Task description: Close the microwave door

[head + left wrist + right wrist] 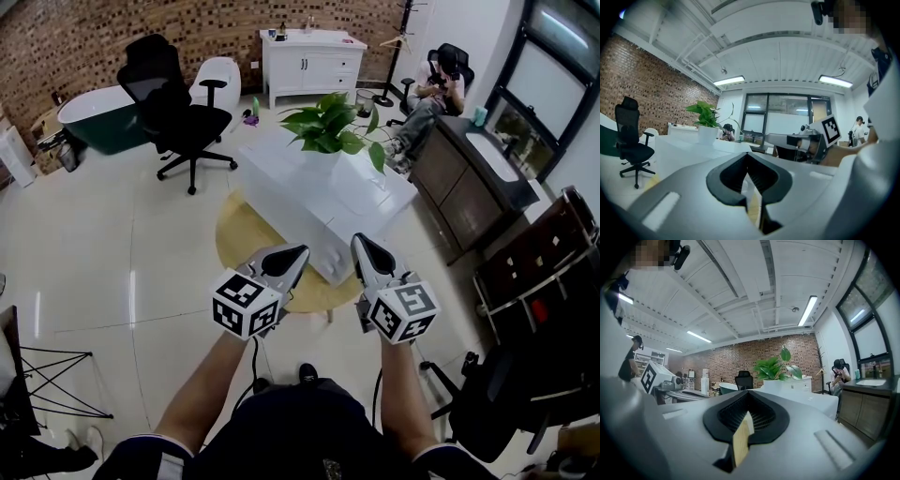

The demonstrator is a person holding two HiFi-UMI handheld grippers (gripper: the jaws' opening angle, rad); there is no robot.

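Left tongs [292, 258] – clenched, tips met, nothing between them. Right tongs [364, 247] – likewise clenched and empty. I hold the pair side by side, level with each other, both pointing forward at the white worktop [300, 202]. On the far end of that worktop stands a potted plant [328, 127], green, broad-leaved, in a white pot. A black office chair [173, 108] stands to the left, well apart. I cannot pick out the microwave in any view; its place, facing and look cannot be told.
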